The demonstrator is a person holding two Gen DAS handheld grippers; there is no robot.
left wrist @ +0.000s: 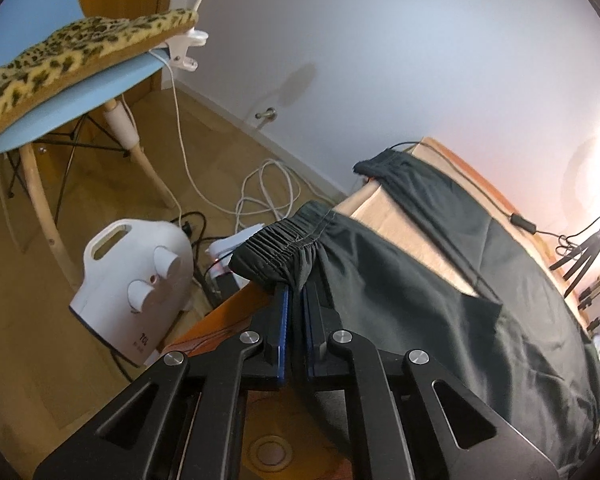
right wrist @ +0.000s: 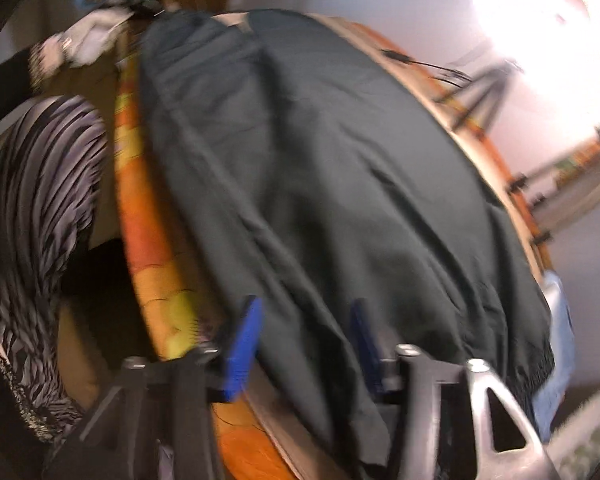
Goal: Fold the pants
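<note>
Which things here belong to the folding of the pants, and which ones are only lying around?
Belong to the job:
- dark pants, spread on the table
- left gripper, shut on an elastic cuff
- right gripper, open over the cloth

Just lying about:
- white fan heater on the floor
- blue chair with leopard cushion
- white cable
- small tripod

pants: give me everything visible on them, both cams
The pants are dark, thin woven-looking fabric with gathered elastic cuffs. They lie spread and wrinkled over the wooden table, legs apart at the far end, cuffs reaching the table edge. The left gripper is shut on one cuff. The right gripper is open, its blue fingers astride fabric at the other end.
</note>
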